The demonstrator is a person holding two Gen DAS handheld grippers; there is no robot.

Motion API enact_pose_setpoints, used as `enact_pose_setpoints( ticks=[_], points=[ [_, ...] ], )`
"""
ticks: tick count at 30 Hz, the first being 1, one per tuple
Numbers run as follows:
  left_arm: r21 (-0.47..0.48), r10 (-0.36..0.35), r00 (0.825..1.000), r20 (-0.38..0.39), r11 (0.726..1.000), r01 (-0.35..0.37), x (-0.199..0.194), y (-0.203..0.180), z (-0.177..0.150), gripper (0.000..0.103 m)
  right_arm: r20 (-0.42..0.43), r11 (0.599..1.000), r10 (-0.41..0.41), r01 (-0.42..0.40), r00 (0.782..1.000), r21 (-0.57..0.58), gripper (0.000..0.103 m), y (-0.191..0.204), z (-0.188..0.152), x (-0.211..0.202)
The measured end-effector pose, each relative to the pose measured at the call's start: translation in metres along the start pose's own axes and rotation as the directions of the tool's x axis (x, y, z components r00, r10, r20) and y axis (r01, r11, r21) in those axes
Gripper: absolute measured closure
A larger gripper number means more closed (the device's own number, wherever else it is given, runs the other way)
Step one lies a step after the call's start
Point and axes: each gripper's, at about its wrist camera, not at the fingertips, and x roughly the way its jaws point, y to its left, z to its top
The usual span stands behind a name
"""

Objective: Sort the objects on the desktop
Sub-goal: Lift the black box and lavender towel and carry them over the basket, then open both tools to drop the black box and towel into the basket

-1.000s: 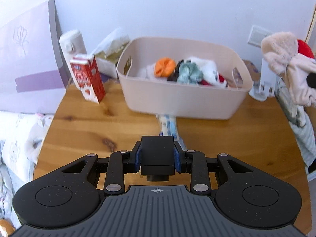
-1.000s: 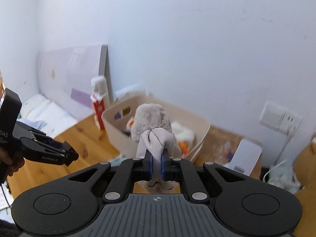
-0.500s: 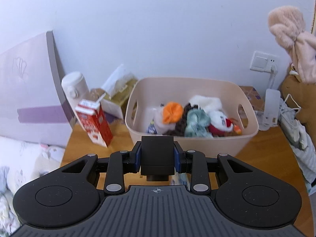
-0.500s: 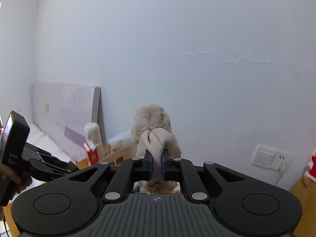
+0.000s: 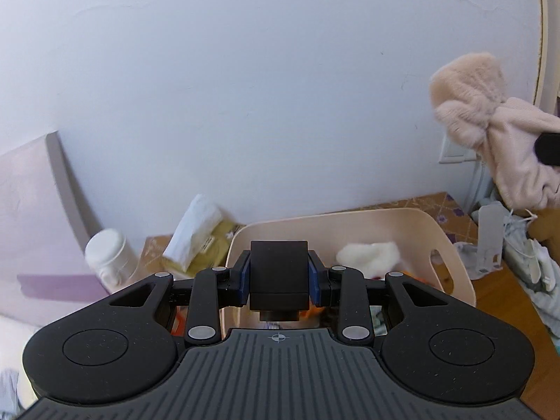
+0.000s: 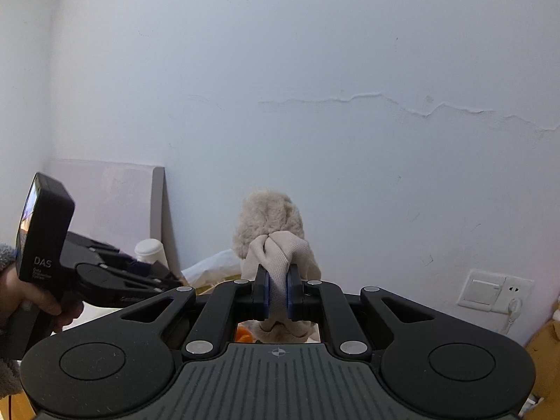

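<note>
Plush mitten (image 6: 268, 231) now lifted above beige bin (image 5: 451, 241); our right gripper (image 6: 276, 292) clamps its cuff, left gripper (image 5: 279, 273) grips a black block (image 5: 279, 267); drop next

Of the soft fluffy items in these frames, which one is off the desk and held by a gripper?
The beige fluffy glove, pinched by its knit cuff in the right gripper. The white plush lies loose in the bin.

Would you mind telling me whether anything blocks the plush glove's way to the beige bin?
Nothing visible does. The plush glove, clamped in the right gripper, hangs above and right of the open-topped beige bin.
</note>
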Motion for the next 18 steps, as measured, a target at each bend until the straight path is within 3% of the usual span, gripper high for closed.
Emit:
enact_pose_setpoints(
  ticks=[13,18],
  points=[
    [0.021,-0.023,0.993,-0.113,0.999,0.026,0.073,-0.015,-0.010,0.071,-0.136,0.994,-0.024,0.037,0.990,0.099,0.093,-0.010,-0.018,0.075],
    [-0.022,-0.040,0.978,-0.203,0.999,0.036,0.095,-0.012,-0.017,0.071,-0.206,0.988,-0.039,0.069,0.978,0.140,0.093,-0.012,-0.035,0.103]
  ],
)
